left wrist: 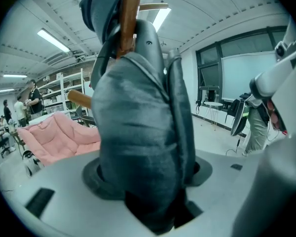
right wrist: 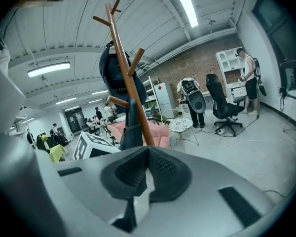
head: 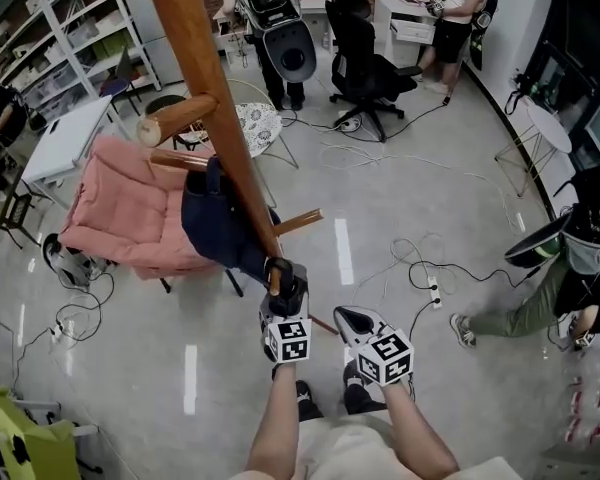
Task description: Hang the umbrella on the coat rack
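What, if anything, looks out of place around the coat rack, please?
Loose cables sprawl in loops across the floor right of the coat rack, with a power strip lying among them: a likely trip hazard. The umbrella on the rack looks in order.

Left forearm [head: 275,423] and right forearm [head: 420,438] come in from 6 o'clock, side by side. Left gripper [head: 282,280] points to 12 o'clock, jaws spread wide, pads against the umbrella [left wrist: 138,147] between them. Right gripper [head: 352,318] sits at its 4 o'clock, aimed at 11 o'clock, jaws closed together, empty.
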Demonstrator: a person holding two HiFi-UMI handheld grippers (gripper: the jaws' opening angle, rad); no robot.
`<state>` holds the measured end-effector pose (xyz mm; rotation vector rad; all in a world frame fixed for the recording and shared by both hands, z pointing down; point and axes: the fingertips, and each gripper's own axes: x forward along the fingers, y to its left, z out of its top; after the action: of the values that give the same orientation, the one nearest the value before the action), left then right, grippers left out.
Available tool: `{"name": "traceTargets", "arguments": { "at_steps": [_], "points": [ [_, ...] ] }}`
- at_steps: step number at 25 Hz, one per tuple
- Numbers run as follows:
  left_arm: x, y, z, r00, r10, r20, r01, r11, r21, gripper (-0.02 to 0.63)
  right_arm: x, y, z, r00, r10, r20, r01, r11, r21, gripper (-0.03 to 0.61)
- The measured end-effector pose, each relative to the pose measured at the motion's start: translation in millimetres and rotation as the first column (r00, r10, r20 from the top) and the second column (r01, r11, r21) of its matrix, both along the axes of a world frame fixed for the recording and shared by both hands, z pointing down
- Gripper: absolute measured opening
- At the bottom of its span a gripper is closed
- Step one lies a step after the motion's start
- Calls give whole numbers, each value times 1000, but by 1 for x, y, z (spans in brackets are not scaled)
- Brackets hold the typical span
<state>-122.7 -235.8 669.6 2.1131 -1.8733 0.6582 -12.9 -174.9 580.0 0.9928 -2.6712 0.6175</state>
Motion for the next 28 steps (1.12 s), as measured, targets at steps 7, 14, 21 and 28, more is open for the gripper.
{"name": "traceTargets", "arguments": {
  "at_steps": [7, 14, 21, 28],
  "points": [
    [-7, -1, -1, 1000, -13, -25, 13, 1000, -16, 298, -4, 8, 1, 1000, -22, -20, 22, 1000, 4, 3],
    [-12, 9, -12, 999, -41, -16, 41, 999, -6, 305, -7, 11, 1, 999, -36, -28, 36, 999, 2, 3],
    [-15, 32, -23, 999, -37, -17, 37, 999, 23, 304, -21, 14, 2, 998, -54, -11, 54, 999, 5, 3],
    [-12, 58, -49, 999, -29, -28, 30, 998, 48, 304, -34, 14, 0, 998, -67, 0, 67, 998, 11, 3]
  ]
}}
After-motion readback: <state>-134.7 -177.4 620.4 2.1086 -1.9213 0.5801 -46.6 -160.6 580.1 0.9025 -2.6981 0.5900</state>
